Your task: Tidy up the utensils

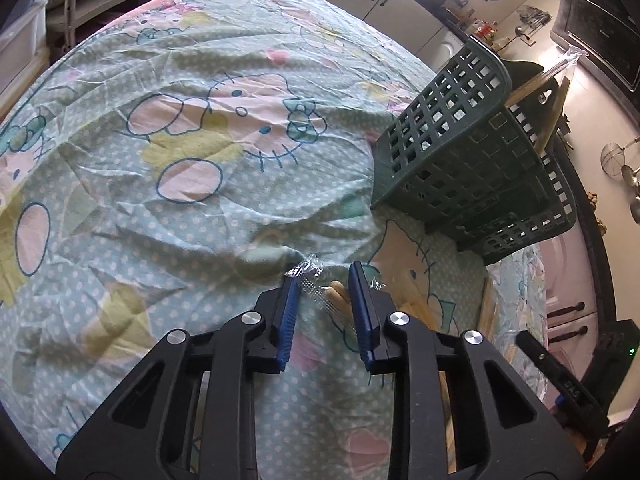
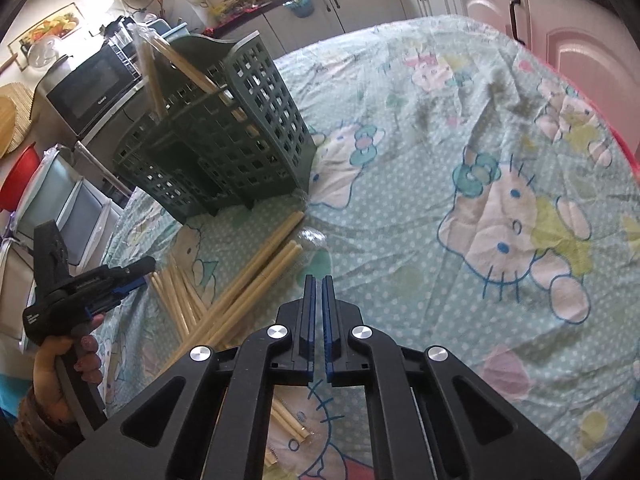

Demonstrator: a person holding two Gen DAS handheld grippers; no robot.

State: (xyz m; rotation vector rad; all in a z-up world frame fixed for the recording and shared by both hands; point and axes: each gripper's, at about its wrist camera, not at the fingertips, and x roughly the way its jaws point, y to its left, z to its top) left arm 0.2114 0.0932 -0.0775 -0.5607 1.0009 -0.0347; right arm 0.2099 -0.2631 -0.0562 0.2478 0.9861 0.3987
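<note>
A dark green slotted utensil basket [image 1: 472, 152] stands on the table; it also shows in the right wrist view [image 2: 224, 136] with wrapped chopsticks [image 2: 172, 68] sticking out of its top. Several pairs of wooden chopsticks in clear wrappers [image 2: 248, 280] lie on the cloth in front of it. My left gripper [image 1: 324, 284] is open, its fingers on either side of the end of a wrapped chopstick pair [image 1: 338, 294]. From the right wrist view, the left gripper [image 2: 120, 280] hovers over the pile. My right gripper [image 2: 319, 284] is shut and empty, above the cloth.
A round table covered with a Hello Kitty cloth [image 2: 480, 200] holds everything. Kitchen cabinets [image 2: 500, 4], a microwave [image 2: 88, 88] and a counter surround it. A red bowl [image 2: 18, 180] sits at the left. The right gripper's handle [image 1: 560, 380] shows at lower right.
</note>
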